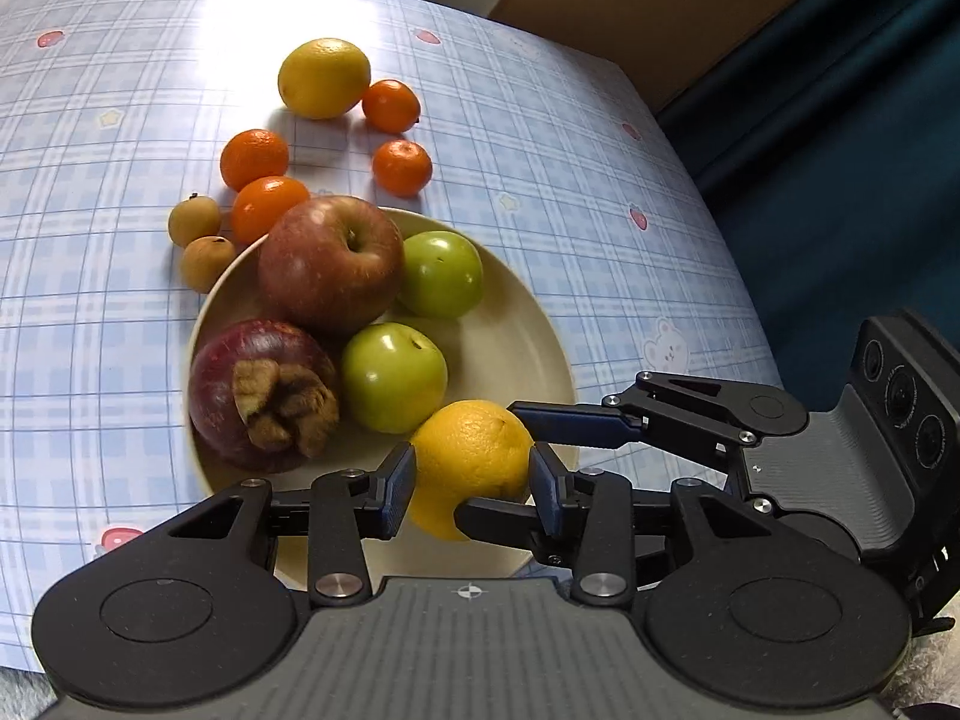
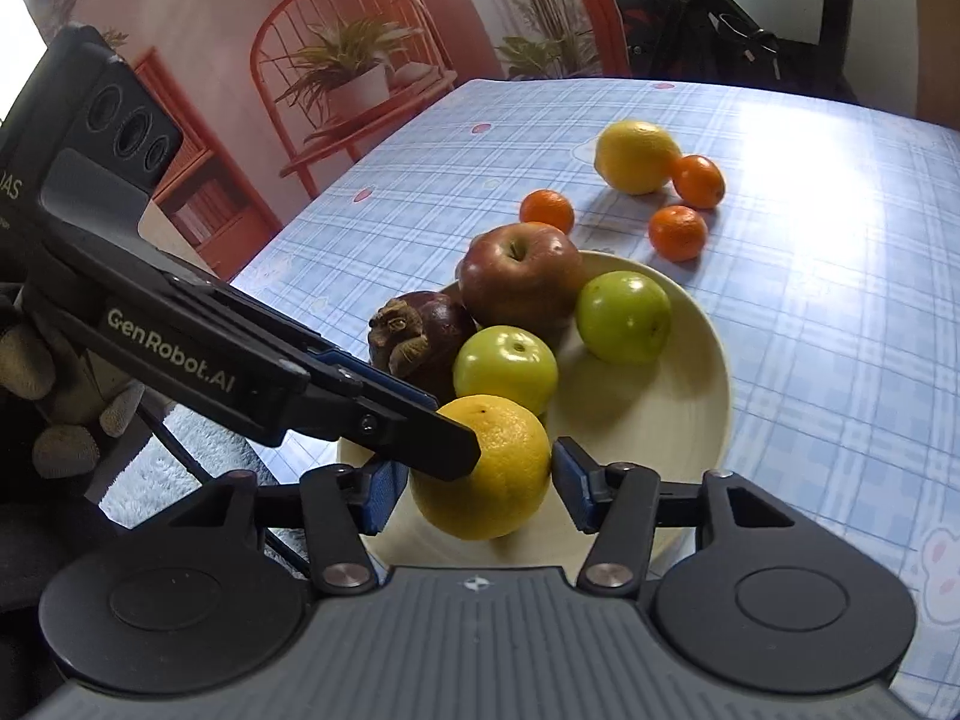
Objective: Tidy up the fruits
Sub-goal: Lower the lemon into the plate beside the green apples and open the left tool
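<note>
A cream plate holds a red apple, two green apples, a dark mangosteen and a yellow lemon at its near rim. My left gripper is shut on this lemon. My right gripper stands around the same lemon, its right pad a little off it; its fingers show in the left wrist view.
On the blue checked tablecloth beyond the plate lie a second lemon, several mandarins and two small brown longans. The table edge is to the right in the left wrist view.
</note>
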The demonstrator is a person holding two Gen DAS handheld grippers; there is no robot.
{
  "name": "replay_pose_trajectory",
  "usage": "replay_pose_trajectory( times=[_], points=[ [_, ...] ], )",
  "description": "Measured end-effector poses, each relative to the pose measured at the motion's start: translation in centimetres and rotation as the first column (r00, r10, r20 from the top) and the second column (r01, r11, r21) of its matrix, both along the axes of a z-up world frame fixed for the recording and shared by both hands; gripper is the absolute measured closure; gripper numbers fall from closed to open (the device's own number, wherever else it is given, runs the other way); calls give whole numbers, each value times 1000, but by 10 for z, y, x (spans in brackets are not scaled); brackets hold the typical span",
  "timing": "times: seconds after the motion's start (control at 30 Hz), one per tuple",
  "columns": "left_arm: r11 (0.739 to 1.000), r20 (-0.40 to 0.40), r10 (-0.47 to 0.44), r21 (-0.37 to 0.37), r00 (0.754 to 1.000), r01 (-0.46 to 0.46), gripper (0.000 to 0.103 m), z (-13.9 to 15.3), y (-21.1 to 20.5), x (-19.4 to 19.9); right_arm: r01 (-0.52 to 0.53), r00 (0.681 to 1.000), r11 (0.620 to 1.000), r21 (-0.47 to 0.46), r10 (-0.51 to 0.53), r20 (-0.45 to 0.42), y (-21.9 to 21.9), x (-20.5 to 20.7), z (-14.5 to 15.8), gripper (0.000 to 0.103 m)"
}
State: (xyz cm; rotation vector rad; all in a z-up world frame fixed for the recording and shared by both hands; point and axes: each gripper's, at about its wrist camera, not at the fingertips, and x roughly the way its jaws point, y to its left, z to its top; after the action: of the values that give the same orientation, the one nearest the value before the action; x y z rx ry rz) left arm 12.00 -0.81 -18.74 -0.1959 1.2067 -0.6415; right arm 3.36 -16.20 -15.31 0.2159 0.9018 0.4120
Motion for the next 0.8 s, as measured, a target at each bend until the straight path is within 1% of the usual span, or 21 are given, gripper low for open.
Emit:
replay_pose_trajectory(
  times=[0.3, 0.7, 0.8],
  points=[
    [1000, 15, -9, -8, 1000, 9, 59, 1, -3, 1, 11, 1000, 1000, 14, -11, 1, -4, -1, -2, 47],
    [1000, 7, -2, -19, 1000, 2, 59, -1, 0, 2, 18, 1000, 999, 29, -19, 12, -6, -5, -3, 47],
    [1000, 31, -5, -17, 999, 5, 61, 4, -1, 2, 15, 1000, 999, 30, -15, 16, -5, -6, -2, 47]
  ],
)
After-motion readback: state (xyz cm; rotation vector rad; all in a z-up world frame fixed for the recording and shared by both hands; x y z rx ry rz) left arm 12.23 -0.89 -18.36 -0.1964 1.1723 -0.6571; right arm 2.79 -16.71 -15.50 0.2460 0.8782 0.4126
